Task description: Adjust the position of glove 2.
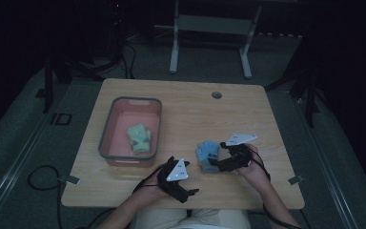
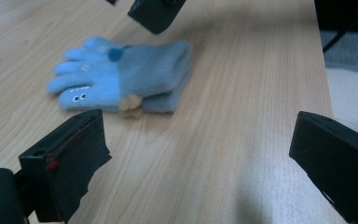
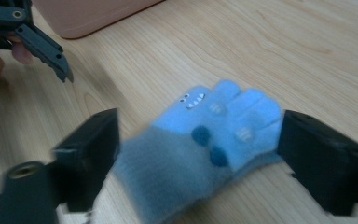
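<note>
On my left, a pink bin (image 1: pixel 106 138) holds green gloves (image 1: pixel 139 137). My left gripper (image 1: pixel 185 192) sits wide and empty near the table's (image 1: pixel 238 109) front edge. The blue glove (image 1: pixel 207 153) lies flat, fingers toward the far edge, between my right gripper's (image 1: pixel 215 164) wide-spread jaws.

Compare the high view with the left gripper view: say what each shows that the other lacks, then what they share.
High view alone: the pink bin holding green gloves, the person's forearms, and the floor around the table.
Left gripper view alone: the left gripper seen along its own wide-open jaws, and the small white eye marks on one glove finger.
Both: the blue gloves lying on the wooden table, with the right gripper by them.
</note>
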A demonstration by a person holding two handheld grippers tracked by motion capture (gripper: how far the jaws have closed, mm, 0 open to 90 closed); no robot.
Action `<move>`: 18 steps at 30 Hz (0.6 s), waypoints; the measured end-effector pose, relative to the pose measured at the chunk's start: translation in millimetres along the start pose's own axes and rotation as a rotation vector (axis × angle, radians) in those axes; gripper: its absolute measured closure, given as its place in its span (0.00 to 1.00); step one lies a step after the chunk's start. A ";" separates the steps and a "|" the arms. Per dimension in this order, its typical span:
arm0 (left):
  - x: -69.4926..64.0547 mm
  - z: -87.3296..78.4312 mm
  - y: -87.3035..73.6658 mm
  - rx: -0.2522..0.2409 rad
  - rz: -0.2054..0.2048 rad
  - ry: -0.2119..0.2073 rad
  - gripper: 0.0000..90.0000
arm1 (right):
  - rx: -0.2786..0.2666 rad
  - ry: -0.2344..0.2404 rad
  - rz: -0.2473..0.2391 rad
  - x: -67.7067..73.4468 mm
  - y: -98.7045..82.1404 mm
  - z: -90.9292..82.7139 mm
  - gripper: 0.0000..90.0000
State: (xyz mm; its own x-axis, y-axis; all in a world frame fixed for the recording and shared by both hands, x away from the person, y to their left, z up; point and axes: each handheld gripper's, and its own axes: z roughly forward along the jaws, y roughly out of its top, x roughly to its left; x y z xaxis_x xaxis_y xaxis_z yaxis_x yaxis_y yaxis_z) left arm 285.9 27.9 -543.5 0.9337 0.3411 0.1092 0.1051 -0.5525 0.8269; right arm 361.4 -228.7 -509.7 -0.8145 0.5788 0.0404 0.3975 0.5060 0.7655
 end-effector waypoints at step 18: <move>13.8 24.2 50.2 0.037 0.120 -0.045 0.14 | -0.111 -0.110 0.066 -14.0 2.2 -22.0 0.12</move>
State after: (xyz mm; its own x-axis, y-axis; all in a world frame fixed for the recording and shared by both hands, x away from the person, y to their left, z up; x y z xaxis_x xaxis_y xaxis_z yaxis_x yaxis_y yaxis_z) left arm 312.3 -13.6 -513.9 0.9547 0.2363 0.1808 0.0032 -0.6157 0.7880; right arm 364.4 -249.8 -494.4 -0.7344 0.6781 0.0268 0.3946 0.3946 0.8298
